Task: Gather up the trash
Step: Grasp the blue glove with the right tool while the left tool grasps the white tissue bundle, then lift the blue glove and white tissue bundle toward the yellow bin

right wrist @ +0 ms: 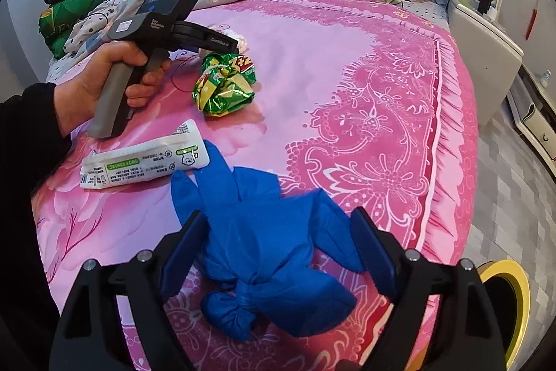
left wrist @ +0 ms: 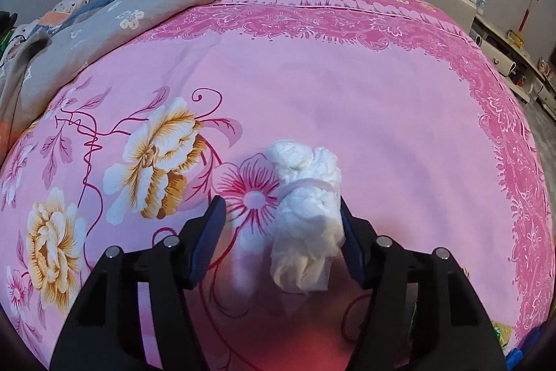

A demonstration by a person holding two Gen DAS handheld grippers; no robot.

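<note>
On the bed, the smooth pink sheet (left wrist: 312,93) with printed flowers carries four pieces of trash: one crumpled white tissue (left wrist: 307,218), soft and wrinkled; one blue rubber glove (right wrist: 257,252), knotted at the wrist; one shiny green wrapper (right wrist: 224,86), crushed into a ball; one flat white packet (right wrist: 146,159). The left tool (left wrist: 283,232) points steeply down, its jaws spread with the tissue between them, touching only the right pad. The right tool (right wrist: 278,246) also tilts down, jaws spread on both sides of the glove, not pressing it. One hand (right wrist: 104,75) grips the left tool's handle.
</note>
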